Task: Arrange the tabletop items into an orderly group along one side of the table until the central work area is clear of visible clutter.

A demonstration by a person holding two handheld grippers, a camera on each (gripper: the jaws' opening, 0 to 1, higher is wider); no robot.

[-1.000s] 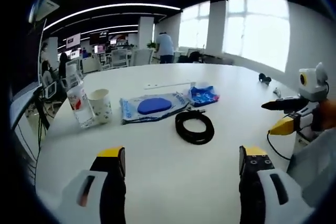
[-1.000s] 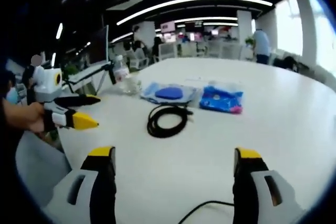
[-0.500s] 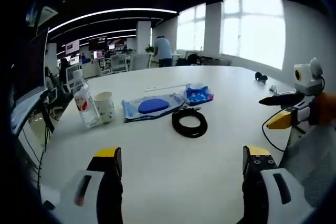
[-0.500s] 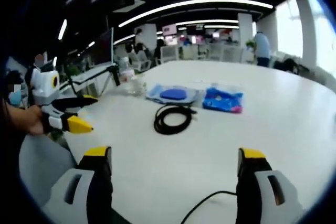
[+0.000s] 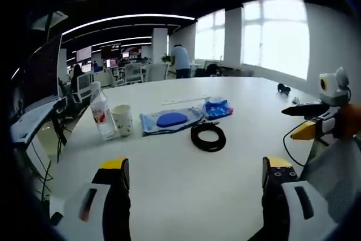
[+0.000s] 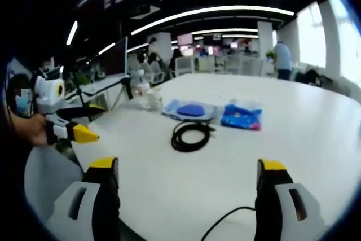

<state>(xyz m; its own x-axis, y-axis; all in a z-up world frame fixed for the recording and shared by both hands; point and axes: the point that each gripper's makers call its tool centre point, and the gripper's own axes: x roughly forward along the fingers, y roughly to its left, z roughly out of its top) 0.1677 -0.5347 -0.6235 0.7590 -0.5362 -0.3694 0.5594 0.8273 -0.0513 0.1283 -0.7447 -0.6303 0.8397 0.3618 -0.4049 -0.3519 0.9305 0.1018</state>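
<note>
**Items grouped at the far part of the white tabletop, both grippers held back with fingers spread**

The white tabletop [image 5: 186,196] is the largest thing in both views. Beyond it lies an open office with desks, chairs, ceiling light strips, bright windows and a person [image 5: 181,60] standing far off.

On the tabletop, largest to smallest:
- A clear flat packet with a blue oval pad [image 5: 170,120] lies near the middle of the group; in the right gripper view it shows as [image 6: 189,110].
- A coiled black cable [image 5: 208,137] lies just in front of that packet, nearest the grippers, also at [image 6: 189,135].
- A blue printed pouch [image 5: 216,108] sits to the right of the packet, also at [image 6: 242,117]. Its print is too small to read.
- A clear plastic bottle [image 5: 102,111] with a red and white label stands upright at the left end. The label cannot be read.
- A paper cup [image 5: 122,120] stands just beside the bottle.
- A small dark object [image 5: 283,88] lies well apart, near the far right edge.

A thin black cord [image 6: 225,221] crosses the near tabletop between the right gripper's fingers.

The left gripper [image 5: 193,173] has its 2 fingers spread and holds nothing. The right gripper [image 6: 188,172] likewise has its 2 fingers spread and empty. Nothing stands between either gripper and the group.
</note>
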